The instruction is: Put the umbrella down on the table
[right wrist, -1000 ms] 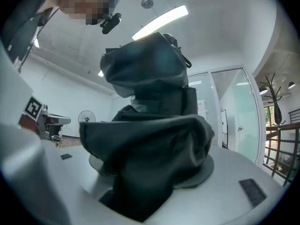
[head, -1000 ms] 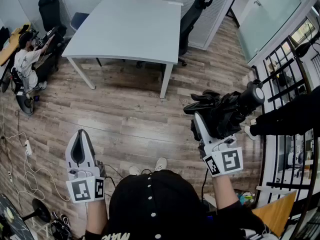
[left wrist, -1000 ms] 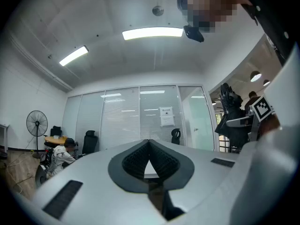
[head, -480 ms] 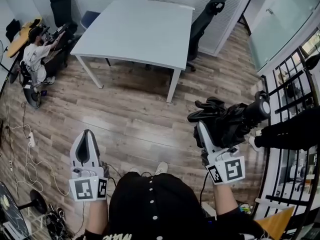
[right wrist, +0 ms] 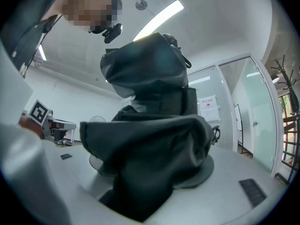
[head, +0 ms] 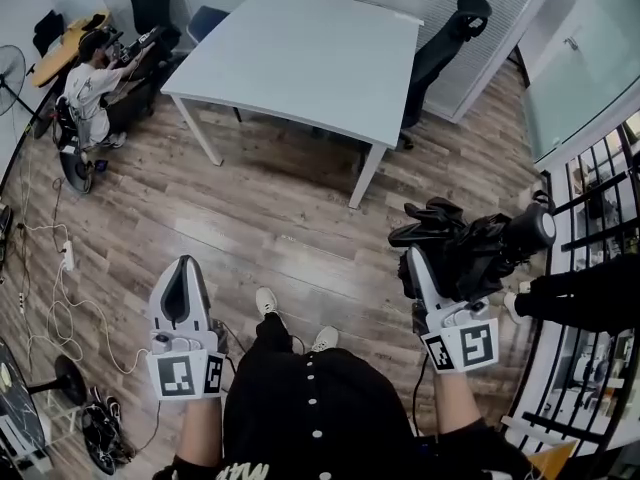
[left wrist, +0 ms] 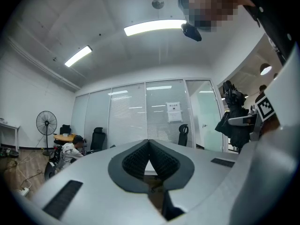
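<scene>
Black folded umbrella (head: 470,253) sits clamped in the right gripper (head: 425,268) above the floor, well short of the desk (head: 300,58); left gripper (head: 180,268) closed, empty; carry and placement judged outstanding.

R claw (head: 438,268) far jaw hidden behind umbrella (head: 482,242); grip pts unseen.

A black office chair (head: 441,53) stands on the wood floor (head: 270,218). Far to its left a person (head: 88,88) sits, with a standing fan (head: 12,66) beyond them. Left of the chair and nearer the camera, a white power strip (head: 67,257) lies on the floor. To the chair's right are a frosted glass wall (head: 585,78) and a black railing (head: 596,173).
</scene>
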Demonstrator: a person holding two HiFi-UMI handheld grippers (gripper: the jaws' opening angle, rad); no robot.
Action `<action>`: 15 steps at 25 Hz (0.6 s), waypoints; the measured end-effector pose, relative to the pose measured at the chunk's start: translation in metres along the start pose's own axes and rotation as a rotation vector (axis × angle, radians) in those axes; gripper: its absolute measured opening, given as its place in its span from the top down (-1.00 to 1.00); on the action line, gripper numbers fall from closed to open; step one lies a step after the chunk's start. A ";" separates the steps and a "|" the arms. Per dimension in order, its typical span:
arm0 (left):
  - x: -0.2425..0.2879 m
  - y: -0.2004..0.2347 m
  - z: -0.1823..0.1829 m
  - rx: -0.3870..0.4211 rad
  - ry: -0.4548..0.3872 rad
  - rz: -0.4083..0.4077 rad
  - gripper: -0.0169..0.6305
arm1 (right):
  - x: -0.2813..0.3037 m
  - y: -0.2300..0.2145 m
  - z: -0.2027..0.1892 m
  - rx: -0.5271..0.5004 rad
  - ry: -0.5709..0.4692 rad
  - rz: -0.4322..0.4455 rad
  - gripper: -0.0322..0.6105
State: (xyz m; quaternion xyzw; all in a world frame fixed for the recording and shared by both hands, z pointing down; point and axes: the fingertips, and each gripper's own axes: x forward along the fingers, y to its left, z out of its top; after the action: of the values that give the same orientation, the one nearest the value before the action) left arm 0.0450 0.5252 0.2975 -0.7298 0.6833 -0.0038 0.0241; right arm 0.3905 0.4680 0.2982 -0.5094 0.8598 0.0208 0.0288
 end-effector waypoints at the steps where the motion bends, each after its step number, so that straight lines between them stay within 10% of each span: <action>1: 0.010 0.006 0.001 -0.005 0.002 -0.001 0.90 | 0.011 -0.001 0.002 -0.005 0.007 -0.005 -0.04; 15: 0.097 0.080 -0.005 -0.044 0.019 -0.048 0.91 | 0.107 0.019 0.011 -0.027 0.036 -0.047 -0.04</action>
State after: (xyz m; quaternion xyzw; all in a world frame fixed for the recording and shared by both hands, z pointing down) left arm -0.0284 0.4234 0.2962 -0.7462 0.6658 0.0037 0.0012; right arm 0.3227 0.3842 0.2795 -0.5300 0.8477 0.0228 0.0070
